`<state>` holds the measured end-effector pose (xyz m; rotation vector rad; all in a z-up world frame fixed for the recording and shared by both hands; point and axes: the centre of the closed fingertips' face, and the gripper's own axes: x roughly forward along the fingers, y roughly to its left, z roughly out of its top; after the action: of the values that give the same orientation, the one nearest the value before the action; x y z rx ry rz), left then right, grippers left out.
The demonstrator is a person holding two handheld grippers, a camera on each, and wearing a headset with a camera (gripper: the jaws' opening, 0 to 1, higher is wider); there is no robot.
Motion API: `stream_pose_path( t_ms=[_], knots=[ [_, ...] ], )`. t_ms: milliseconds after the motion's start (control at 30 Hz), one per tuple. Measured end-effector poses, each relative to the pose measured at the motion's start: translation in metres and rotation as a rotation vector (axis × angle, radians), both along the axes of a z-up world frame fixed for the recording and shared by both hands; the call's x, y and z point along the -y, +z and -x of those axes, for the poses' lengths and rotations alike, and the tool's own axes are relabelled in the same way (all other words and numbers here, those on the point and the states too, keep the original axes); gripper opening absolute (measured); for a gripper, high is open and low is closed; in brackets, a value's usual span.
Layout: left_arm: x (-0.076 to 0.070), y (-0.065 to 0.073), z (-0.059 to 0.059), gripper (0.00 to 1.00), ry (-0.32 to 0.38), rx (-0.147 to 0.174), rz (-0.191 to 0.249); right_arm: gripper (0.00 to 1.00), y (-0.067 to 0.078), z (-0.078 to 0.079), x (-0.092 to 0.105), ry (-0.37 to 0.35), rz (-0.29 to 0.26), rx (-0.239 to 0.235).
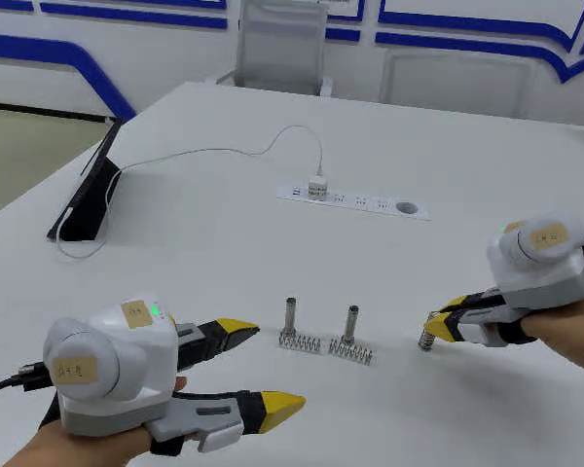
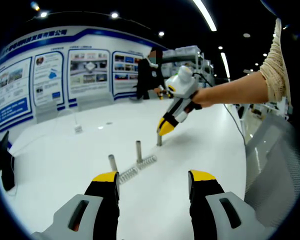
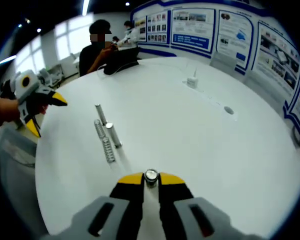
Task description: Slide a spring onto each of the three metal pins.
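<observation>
The third short grey metal pin [image 1: 426,341] is mostly hidden. In the head view only its lower end pokes out beneath the yellow tips of the right gripper [image 1: 438,328]. That end looks ribbed, but it is too small to tell whether a coil sits round it. In the right gripper view the pin's round shiny top shows squeezed between the two tips, so those jaws are closed on it. The person's right forearm runs off the picture's edge, and the left hand [image 1: 88,443] is cut off at the bottom.

The right gripper comes in from the right, its nose angled down towards the white workbench [image 1: 224,243], with the pin's foot at or just above the surface. The left gripper [image 1: 263,370] sits low at the near left and points across towards the pins. Its jaws are spread wide with nothing between them, and it is well short of the pins.

Between the two grippers, two more upright grey metal pins [image 1: 290,316] stand side by side on the bench, apart from each other. Two small coiled steel springs [image 1: 300,341] lie flat on the surface, one at the foot of each pin on the near side, neither slid onto a pin. Whether they actually touch the pins is hard to make out.

Farther back there is a white power strip [image 1: 355,201] with a plug and a thin cable. A dark tablet on a stand [image 1: 88,195] is off to the left.
</observation>
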<state>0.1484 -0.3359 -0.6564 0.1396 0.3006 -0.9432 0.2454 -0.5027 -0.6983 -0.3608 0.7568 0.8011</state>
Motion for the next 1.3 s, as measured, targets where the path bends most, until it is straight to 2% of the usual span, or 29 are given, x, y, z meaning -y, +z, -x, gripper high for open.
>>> stream_pose_path(
  t_ms=[300, 500, 767, 1300],
  knots=[
    [0.000, 0.000, 0.000, 0.56, 0.001, 0.001, -0.002, 0.13, -0.001, -0.001, 0.000, 0.002, -0.006, 0.006],
    [0.000, 0.001, 0.001, 0.56, 0.003, 0.004, -0.002, 0.17, -0.004, -0.001, 0.000, 0.005, -0.004, 0.013],
    [0.001, 0.002, 0.001, 0.57, 0.003, 0.006, 0.000, 0.22, -0.002, 0.004, 0.003, -0.003, -0.006, 0.028],
    [0.002, 0.007, 0.001, 0.57, 0.002, 0.015, 0.005, 0.26, -0.002, 0.017, 0.011, -0.015, -0.007, 0.041]
  ],
)
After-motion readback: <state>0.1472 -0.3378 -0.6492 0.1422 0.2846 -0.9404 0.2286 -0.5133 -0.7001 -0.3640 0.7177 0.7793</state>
